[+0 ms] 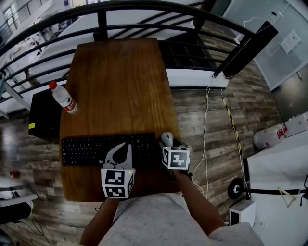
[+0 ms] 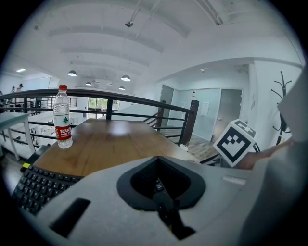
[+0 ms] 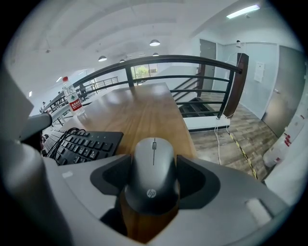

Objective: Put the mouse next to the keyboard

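A grey mouse [image 1: 167,139] lies on the wooden table [image 1: 120,86], just past the right end of the black keyboard [image 1: 108,149]. My right gripper [image 1: 169,145] is shut on the mouse [image 3: 153,173], with a pad pressed against each side and wood showing beneath it. The keyboard [image 3: 84,144] sits directly left of it. My left gripper [image 1: 125,146] hovers over the keyboard's right half with its jaws together and nothing in them. In the left gripper view, that gripper [image 2: 161,192] shows a shut slit, and the keyboard [image 2: 41,185] lies low on the left.
A water bottle with a red cap [image 1: 63,99] stands near the table's left edge. The mouse is close to the table's right edge, with white cables [image 1: 208,125] on the floor beyond. A black railing [image 1: 144,7] curves round the far side. A black cable [image 3: 62,137] lies over the keyboard.
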`<act>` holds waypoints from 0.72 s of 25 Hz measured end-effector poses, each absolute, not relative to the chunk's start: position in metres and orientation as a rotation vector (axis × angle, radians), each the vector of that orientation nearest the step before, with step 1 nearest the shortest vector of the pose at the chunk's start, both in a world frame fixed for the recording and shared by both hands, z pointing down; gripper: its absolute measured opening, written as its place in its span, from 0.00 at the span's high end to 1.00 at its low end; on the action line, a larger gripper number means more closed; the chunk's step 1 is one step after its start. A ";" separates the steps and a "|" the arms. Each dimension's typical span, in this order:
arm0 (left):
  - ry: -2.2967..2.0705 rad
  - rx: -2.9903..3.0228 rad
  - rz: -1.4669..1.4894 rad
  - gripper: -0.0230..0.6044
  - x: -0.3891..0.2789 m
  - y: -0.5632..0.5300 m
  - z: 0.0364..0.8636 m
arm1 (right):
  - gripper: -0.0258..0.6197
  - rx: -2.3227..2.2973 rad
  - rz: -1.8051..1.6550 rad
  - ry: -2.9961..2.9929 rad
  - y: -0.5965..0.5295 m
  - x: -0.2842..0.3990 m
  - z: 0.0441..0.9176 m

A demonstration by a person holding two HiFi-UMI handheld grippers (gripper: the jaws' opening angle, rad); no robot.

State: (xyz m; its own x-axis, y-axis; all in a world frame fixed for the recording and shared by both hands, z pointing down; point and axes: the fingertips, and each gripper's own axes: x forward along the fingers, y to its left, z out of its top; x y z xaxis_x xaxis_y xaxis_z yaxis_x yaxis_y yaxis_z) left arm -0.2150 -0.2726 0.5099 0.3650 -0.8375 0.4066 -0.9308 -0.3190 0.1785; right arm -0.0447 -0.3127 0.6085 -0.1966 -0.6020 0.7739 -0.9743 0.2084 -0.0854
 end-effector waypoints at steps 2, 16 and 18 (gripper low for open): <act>-1.543 2.248 0.337 0.97 -0.216 -0.273 0.511 | 0.48 1.463 0.786 -1.878 -0.314 -0.045 0.609; -1.572 2.249 0.304 0.97 -0.221 -0.270 0.500 | 0.48 1.480 0.813 -1.933 -0.310 -0.045 0.596; -1.579 2.249 0.298 0.97 -0.221 -0.270 0.496 | 0.50 1.479 0.805 -1.954 -0.309 -0.045 0.589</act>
State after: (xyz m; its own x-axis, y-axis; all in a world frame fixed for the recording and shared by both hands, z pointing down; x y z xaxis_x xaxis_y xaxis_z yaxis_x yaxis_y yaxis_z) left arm -0.2213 -0.2700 0.4965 0.3480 -0.8572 0.3795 -0.9366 -0.3001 0.1812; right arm -0.0448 -0.3086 0.5891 -0.2397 -0.6354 0.7340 -0.9681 0.2136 -0.1311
